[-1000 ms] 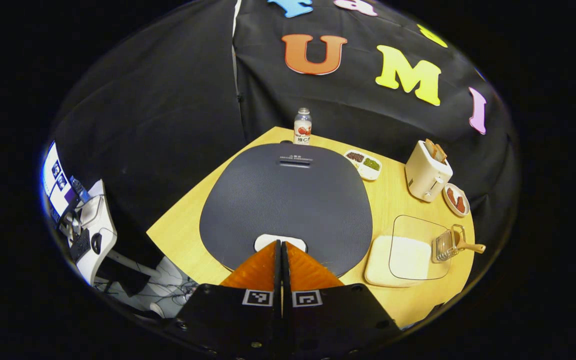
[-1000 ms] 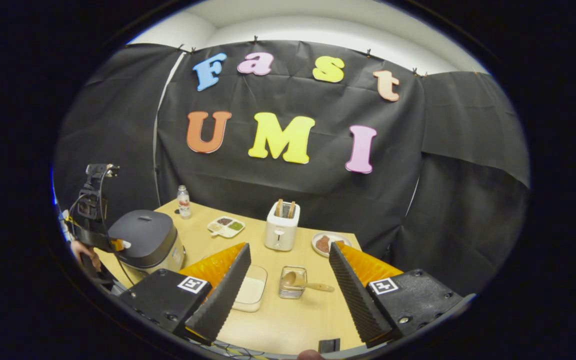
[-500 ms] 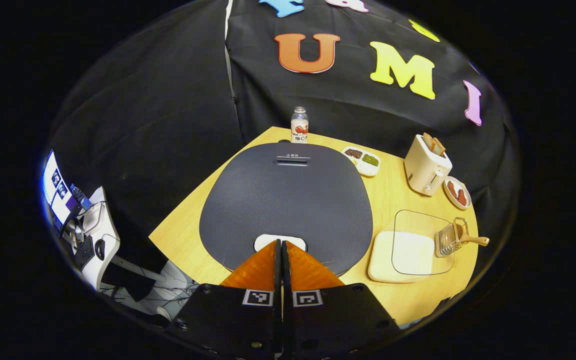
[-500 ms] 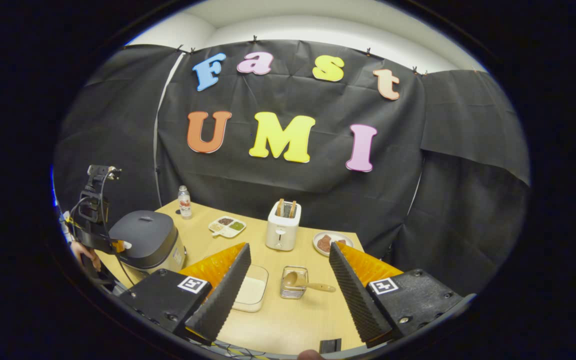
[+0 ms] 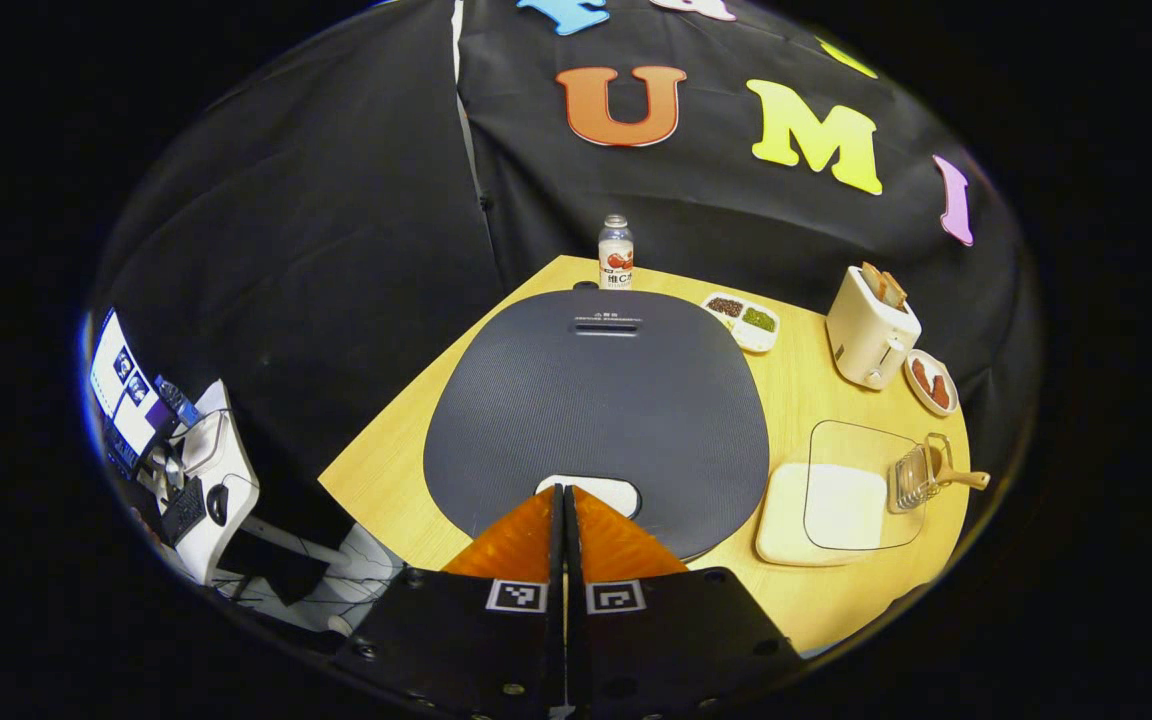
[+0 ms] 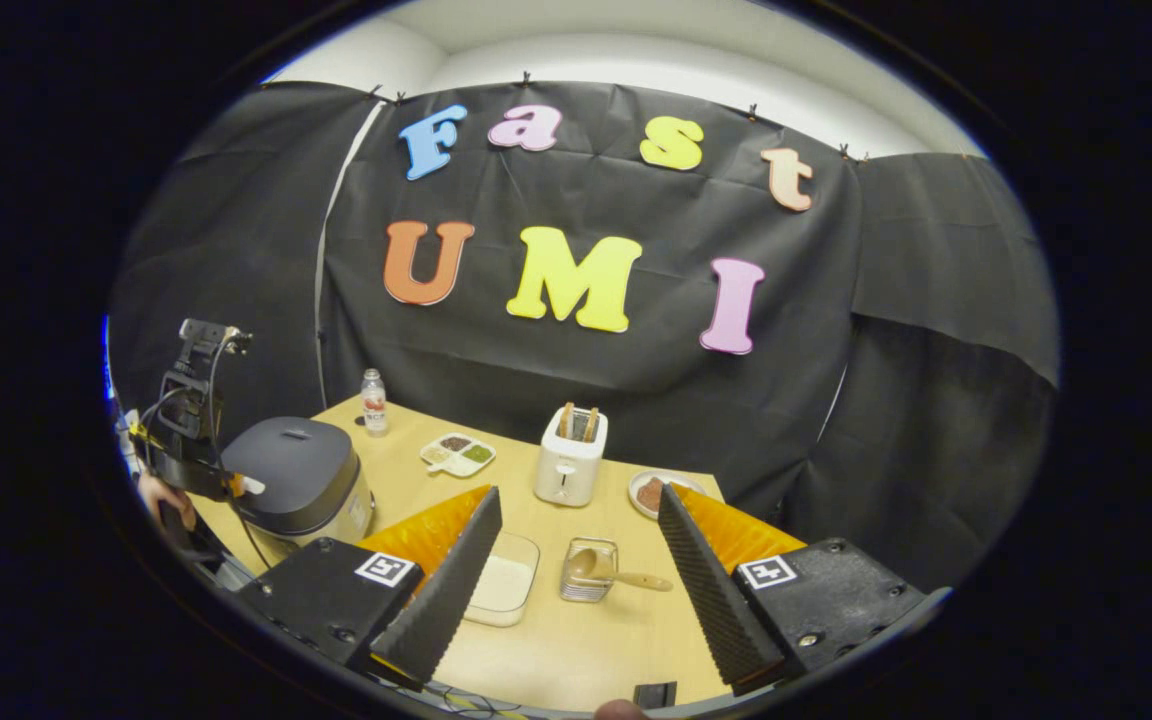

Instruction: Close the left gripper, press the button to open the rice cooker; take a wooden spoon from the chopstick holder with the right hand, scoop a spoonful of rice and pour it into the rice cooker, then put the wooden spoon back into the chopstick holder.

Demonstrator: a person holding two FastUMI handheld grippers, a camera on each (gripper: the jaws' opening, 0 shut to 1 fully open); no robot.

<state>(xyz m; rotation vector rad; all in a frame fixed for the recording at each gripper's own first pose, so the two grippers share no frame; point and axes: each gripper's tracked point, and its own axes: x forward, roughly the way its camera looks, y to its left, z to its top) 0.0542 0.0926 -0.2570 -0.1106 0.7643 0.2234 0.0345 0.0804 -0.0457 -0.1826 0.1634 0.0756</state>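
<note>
I'm working in a staged recording booth: black cloth walls [image 6: 886,330] surround a wooden table [image 6: 576,640] set with a toaster [image 6: 569,468], and a computer desk [image 5: 211,480] stands off left.

Button contact: closed left gripper [image 5: 564,490] tips cover part of the white button [image 5: 601,492].
Dark grey rice cooker [image 5: 596,400]: body hidden under lid.
</note>
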